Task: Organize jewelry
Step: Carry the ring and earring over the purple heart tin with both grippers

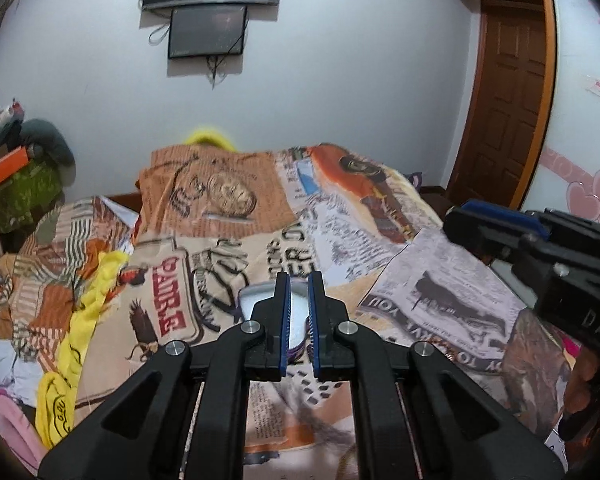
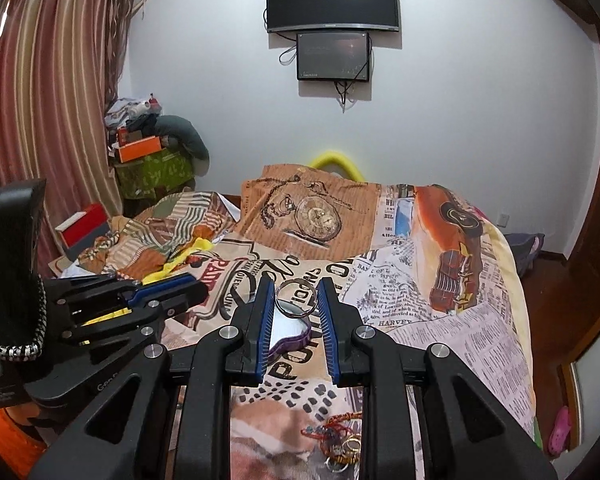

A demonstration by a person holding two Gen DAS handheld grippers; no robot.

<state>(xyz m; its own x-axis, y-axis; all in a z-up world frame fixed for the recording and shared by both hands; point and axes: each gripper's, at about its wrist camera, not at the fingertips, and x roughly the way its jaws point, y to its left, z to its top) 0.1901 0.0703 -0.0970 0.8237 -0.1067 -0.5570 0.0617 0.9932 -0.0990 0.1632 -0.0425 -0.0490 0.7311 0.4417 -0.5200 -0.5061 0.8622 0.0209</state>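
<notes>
1. Right claw (image 2: 296, 282) is clenched on a silver ring (image 2: 296, 298). The ring stands between my two blue pads near their tips, and its rim touches both of them.
2. Just beyond and below that claw, a white oval piece with a purple rim (image 2: 290, 330) lies on the bed cover (image 2: 440, 320). I see it through the gap between the fingers, partly hidden by the ring, and I cannot tell what it is.
3. Under the base of the right claw, on the side nearest me, a small heap of jewelry (image 2: 342, 444) rests on the cover. It holds red and coloured cords, a gold ring and a pale ring.
4. Left claw (image 1: 299, 278) is clenched too, with only a narrow slit left between the pads. I can make out nothing gripped in it. Through that slit the same white oval piece shows on the bed, beyond the tips.
5. My left claw sits to the left of the right one, close by. Both hang above the bed, apart from each other.
</notes>
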